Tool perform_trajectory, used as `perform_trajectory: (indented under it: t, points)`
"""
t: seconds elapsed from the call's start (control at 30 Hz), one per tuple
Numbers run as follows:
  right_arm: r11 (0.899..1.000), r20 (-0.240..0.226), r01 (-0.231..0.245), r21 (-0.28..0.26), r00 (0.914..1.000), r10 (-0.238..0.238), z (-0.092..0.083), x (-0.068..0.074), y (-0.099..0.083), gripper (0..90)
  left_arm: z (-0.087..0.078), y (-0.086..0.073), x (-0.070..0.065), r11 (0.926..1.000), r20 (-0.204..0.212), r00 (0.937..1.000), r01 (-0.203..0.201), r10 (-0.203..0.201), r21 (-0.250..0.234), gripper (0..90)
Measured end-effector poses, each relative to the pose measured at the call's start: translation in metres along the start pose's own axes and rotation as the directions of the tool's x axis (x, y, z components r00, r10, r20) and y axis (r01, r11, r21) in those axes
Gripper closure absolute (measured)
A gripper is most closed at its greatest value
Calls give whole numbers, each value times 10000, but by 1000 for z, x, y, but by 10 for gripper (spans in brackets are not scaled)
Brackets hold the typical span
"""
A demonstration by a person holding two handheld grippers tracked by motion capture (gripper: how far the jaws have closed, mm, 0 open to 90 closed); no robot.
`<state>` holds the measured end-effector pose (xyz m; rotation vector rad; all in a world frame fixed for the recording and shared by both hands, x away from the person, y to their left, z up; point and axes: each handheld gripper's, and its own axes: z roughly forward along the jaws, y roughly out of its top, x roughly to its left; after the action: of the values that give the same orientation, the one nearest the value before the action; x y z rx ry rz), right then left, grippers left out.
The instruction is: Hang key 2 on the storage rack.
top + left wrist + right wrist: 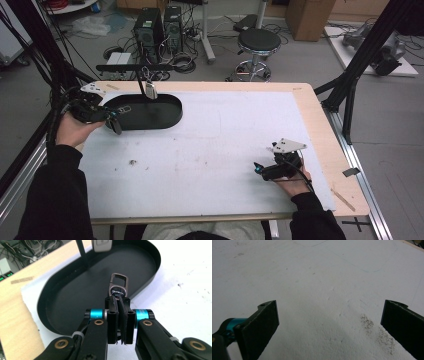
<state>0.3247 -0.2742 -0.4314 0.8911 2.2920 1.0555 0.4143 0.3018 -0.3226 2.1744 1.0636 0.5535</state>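
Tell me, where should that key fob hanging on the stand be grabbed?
By its flat silver body, from below, a pad on each broad face. It dangles freely above the tray beside the stand's post, so its top ring is crowded; the judgement is tentative.

High view looks forward and down over the desk [210,150]; each gripper view looks closely along its own jaws at that desk's white surface.

The key fob [119,290] sat between the left gripper [119,315] jaws, above the tray [62,305]. A hanging tag [100,245] lay beyond it. The right gripper [276,169] rested on the mat [210,150], well apart.
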Motion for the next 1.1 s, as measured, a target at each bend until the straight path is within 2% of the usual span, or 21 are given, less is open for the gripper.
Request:
perform_trajectory:
  t: [0.2,0.3,0.5,0.73,0.83,1.0,1.03,1.1]
  points:
    - [10000,4,26,4,10000,-26,0,0,0,7,-4,16,1,9998,-181,9996,-195,194,-59,855]
    - [10000,-2,-8,27,10000,8,0,0,0,7,-6,25,3,9998,-167,9997,-180,179,-70,854]
    - [10000,8,4,23,10000,-4,0,0,0,7,-10,41,8,9993,-418,9989,-231,220,-280,854]
    - [10000,-37,9,70,10000,-9,1,0,0,7,-13,57,18,9992,-697,9975,-163,138,-361,854]
    - [10000,-29,28,89,10000,-28,2,0,0,7,-15,62,20,9972,-753,9972,-63,6,-748,854]
    - [10000,-16,6,88,10000,-6,1,0,0,7,-15,68,26,9963,-976,9951,98,-182,-853,854]
    - [9999,-8,-20,103,10000,20,1,1,-1,7,-15,69,26,9953,-965,9948,223,-314,-943,854]
    - [10000,-7,-19,96,10000,19,1,0,-1,7,-15,70,25,9943,-927,9952,230,-327,-1038,854]
